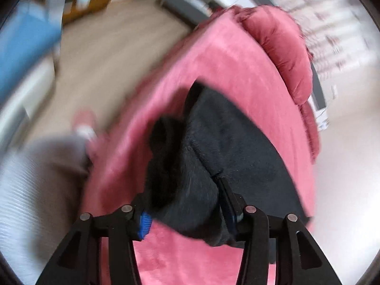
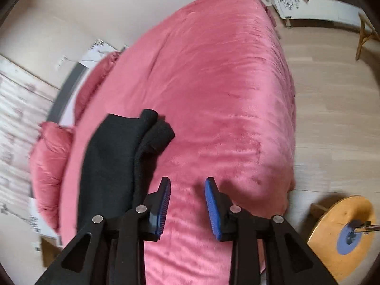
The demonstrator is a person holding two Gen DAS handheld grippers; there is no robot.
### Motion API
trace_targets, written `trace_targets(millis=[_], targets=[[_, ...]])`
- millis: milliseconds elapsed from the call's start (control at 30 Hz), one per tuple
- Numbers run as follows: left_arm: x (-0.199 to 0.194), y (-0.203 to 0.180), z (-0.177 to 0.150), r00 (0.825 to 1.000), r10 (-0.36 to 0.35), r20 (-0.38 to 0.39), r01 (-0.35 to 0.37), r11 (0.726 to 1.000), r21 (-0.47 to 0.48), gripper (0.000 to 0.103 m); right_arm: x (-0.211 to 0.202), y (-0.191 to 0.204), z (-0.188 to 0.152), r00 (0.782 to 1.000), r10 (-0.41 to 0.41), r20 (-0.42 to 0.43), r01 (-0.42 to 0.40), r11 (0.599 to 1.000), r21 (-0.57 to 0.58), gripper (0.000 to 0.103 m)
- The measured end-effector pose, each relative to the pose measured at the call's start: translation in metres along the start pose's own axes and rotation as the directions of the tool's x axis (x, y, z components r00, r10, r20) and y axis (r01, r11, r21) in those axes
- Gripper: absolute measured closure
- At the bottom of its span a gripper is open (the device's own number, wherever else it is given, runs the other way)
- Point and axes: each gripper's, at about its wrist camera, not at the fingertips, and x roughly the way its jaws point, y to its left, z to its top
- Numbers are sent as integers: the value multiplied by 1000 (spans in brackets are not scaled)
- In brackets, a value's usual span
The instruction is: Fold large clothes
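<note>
Pink bedspread (image 2: 213,83) under black garment (image 2: 111,156), pale wood floor (image 2: 332,109) around.

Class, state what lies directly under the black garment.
The black garment rests on the pink bedspread. Whatever lies beneath its folds, and beneath the spread, is covered.

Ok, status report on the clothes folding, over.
Left tongs shut on black garment, bunched on the pink bedspread. Right tongs open, empty, beside it. Nothing in the way.
</note>
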Motion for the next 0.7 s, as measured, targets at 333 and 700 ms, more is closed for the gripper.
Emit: trace_targets(millis=[333, 700], targets=[[-3, -89, -51, 958, 151, 243, -240, 887, 395, 27, 62, 43, 29, 979, 202, -27, -198, 975, 102, 72], [-12, -121, -44, 954, 22, 300, -162, 877, 452, 26, 112, 102, 76, 992, 100, -78, -101, 995, -11, 89]])
